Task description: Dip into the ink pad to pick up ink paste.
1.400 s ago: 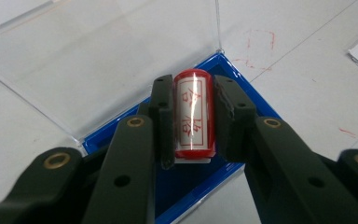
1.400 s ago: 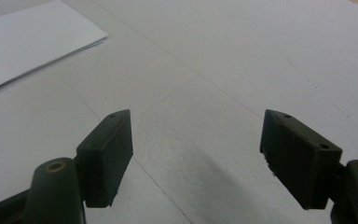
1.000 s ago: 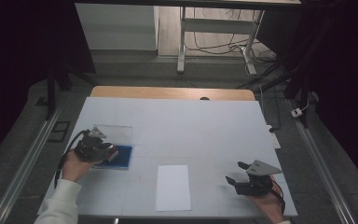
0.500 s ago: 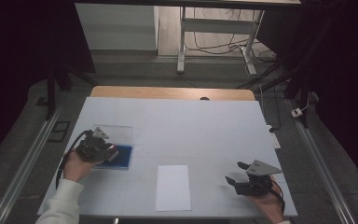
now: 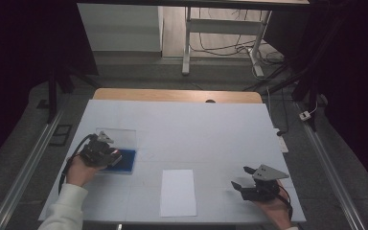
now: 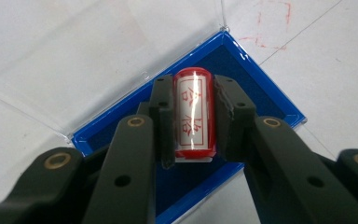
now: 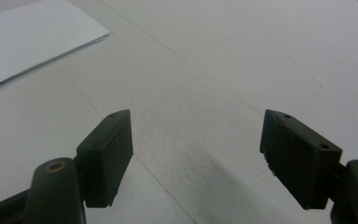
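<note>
Nothing has shifted over the last second: at the high view's lower left, the left gripper (image 6: 193, 119) stays clamped on the red stamp (image 6: 194, 114) over the blue ink pad (image 6: 261, 88). The right gripper (image 7: 196, 156) waits wide and empty at lower right; inking looks underway, with the white paper (image 5: 178, 191) likely next.

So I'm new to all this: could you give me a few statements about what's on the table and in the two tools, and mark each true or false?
1. The left tool is shut on a red stamp. True.
2. The stamp is held over a blue ink pad in a case with a clear lid lying open. True.
3. The right tool grips the white sheet of paper. False: its jaws stand wide apart with nothing between them, and the paper lies off to its side.
4. The paper lies on the table between the two hands. True.
5. The ink pad is green. False: it is blue.
</note>
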Demonstrator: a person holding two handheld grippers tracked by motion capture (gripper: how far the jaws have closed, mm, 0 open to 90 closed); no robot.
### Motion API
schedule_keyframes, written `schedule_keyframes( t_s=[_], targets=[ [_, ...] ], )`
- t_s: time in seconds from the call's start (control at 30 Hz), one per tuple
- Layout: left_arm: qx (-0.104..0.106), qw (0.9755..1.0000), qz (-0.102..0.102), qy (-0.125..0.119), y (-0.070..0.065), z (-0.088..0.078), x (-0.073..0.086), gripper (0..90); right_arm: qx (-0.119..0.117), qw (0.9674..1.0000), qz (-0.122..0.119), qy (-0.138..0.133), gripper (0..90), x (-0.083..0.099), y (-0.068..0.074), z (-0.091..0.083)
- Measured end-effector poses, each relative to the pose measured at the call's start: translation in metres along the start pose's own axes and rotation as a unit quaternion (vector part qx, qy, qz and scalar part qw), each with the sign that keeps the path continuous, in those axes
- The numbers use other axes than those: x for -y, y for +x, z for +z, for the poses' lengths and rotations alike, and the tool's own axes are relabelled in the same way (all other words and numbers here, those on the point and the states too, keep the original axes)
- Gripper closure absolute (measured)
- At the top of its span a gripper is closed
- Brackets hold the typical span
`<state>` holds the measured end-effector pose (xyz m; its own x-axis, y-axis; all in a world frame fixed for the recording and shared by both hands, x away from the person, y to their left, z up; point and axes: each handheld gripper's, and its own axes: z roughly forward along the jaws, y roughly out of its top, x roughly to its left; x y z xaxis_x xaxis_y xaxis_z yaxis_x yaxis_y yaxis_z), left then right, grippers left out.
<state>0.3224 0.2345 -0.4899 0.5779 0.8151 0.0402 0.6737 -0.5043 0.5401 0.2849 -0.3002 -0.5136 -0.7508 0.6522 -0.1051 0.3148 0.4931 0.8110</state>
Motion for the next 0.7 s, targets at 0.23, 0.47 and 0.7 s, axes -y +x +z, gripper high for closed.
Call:
schedule_keyframes(
  t_s=[0.23,0.47,0.7],
  targets=[
    [0.002,1.0000,-0.003,0.001,0.0005,0.0009,0.0002,70.9,-0.001,1.0000,-0.001,0.002,24.7,-0.0003,0.0005,-0.0003],
    [0.001,1.0000,-0.004,-0.006,0.0003,0.0015,0.0020,70.9,-0.001,1.0000,-0.001,0.001,24.7,-0.0006,0.0010,-0.0001],
    [0.004,0.9999,-0.008,-0.009,0.0012,0.0016,0.0025,70.8,-0.002,1.0000,-0.002,-0.001,24.7,-0.0008,0.0006,-0.0005]
  ],
)
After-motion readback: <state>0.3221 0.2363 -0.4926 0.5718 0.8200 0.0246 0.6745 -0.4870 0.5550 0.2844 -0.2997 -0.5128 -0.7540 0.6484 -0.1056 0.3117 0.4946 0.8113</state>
